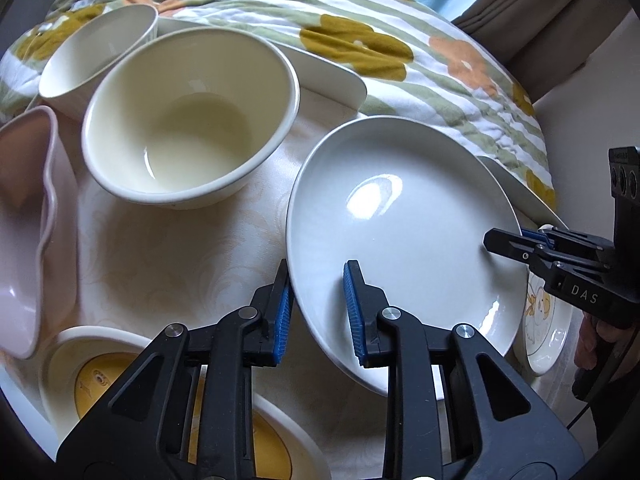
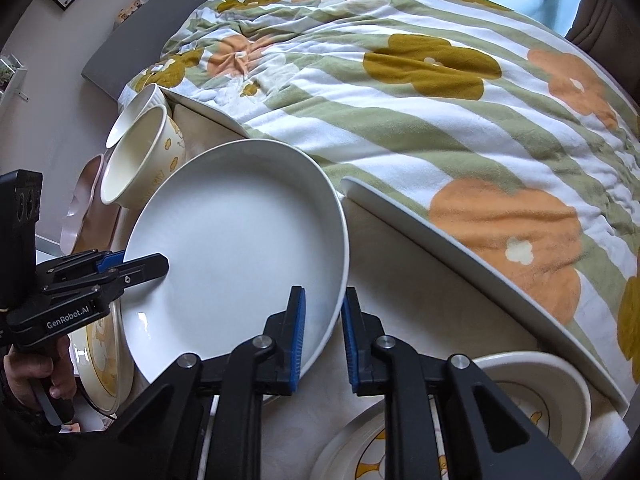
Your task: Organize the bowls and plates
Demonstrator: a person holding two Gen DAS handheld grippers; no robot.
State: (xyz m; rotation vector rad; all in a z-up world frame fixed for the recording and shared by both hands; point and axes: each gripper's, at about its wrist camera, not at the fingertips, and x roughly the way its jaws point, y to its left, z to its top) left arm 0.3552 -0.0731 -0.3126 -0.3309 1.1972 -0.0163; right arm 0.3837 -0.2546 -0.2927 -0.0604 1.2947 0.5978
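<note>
A large white plate (image 1: 400, 216) is held tilted above the table between both grippers. My left gripper (image 1: 316, 312) straddles its near-left rim, one finger under and one over, pads close to the rim. My right gripper (image 2: 323, 336) straddles the opposite rim the same way; it also shows in the left wrist view (image 1: 516, 240), closed on the rim. The plate also shows in the right wrist view (image 2: 236, 248). A cream bowl (image 1: 188, 120) stands behind, with a ribbed white bowl (image 1: 96, 52) further back.
A pink wavy dish (image 1: 28, 232) lies at the left. Yellow-patterned plates (image 1: 100, 376) sit below my left gripper, and one with a duck print (image 1: 544, 320) lies under the white plate. A flowered quilt (image 2: 440, 92) borders the tray's far edge (image 2: 440, 236).
</note>
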